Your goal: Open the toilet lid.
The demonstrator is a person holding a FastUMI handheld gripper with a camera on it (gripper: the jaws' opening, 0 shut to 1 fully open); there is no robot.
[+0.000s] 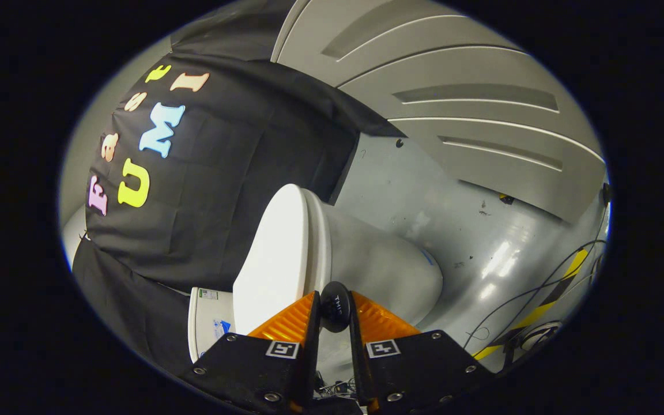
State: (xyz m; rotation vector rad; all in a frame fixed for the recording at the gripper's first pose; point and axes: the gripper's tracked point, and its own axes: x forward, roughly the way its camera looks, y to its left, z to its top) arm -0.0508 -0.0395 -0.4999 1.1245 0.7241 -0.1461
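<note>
The white toilet appears rolled sideways in the gripper view. Its lid (277, 253) lies flat against the seat rim (319, 242), with the bowl (384, 268) on the far side of the rim. The tank (208, 323) with a sticker stands behind the lid, against the black cloth. A small black knob (335, 305) sits at the lid's front edge. My gripper (334, 297) is shut on this knob, with one orange finger (289, 323) on the lid side and the other on the bowl side.
Grey floor (470, 242) spreads beyond the bowl. Thin black cables (516, 300) and a yellow-and-black tape stripe (557, 291) run across it near a round grey object (539, 334). A grey panelled wall (459, 86) stands behind.
</note>
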